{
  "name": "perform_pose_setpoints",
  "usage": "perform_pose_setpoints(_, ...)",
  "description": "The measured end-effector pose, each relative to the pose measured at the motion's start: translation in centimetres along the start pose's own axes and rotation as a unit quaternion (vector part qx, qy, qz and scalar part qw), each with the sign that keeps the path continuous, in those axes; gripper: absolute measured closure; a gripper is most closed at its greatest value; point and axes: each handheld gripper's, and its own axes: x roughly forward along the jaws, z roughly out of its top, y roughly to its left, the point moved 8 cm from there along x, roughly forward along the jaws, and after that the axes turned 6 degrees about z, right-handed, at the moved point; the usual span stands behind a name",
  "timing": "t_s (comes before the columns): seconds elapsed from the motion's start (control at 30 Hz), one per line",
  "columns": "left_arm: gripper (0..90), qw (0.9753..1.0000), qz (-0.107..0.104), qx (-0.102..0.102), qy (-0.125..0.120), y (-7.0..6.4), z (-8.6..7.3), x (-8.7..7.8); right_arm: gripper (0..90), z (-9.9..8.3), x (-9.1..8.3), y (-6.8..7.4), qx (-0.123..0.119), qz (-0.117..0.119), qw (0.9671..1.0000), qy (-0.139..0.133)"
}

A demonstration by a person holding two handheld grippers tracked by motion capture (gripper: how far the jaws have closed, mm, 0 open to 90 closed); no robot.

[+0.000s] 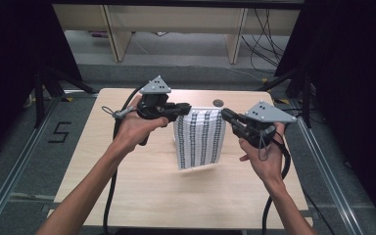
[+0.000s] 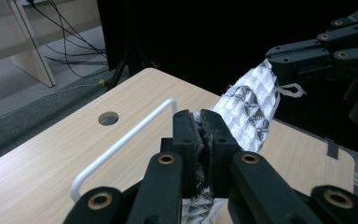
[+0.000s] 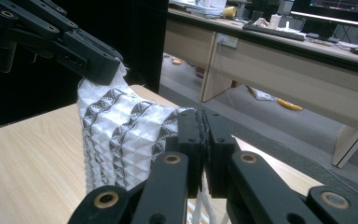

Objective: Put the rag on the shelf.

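The cloth (image 1: 199,138) hangs in the air above the middle of the table (image 1: 142,196), white with dark patterned stripes that run from top to bottom. It is held by its two upper corners. The left gripper (image 1: 185,109) pinches the upper left corner, and in the left gripper view its jaws are closed with the fabric caught between them. The right gripper (image 1: 226,115) pinches the upper right corner in the same way, and the right gripper view shows its jaws pressed together on the edge of the cloth (image 3: 121,135).

The important relation is this: the top edge of the cloth runs left to right between the two grippers, almost level, and the long side hangs straight down from it. The lower edge floats free, near the table but, as far as I can tell, not touching it. Both grippers are at about the same distance from the person, so neither hand is clearly nearer to the cloth.

I judge that the next move, laying down or folding, depends on keeping the top edge stretched between the two grippers. If one hand goes lower or nearer than the other, the cloth will likely land skewed.
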Motion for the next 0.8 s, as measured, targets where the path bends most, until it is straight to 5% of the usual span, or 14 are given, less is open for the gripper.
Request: perform_pose_setpoints(0.8,84.5,0.9967,0.063,-0.036,-0.037,5.0,5.0,1.7,87.6,5.4,4.1,-4.1,0.01,-0.031,0.9992,-0.023)
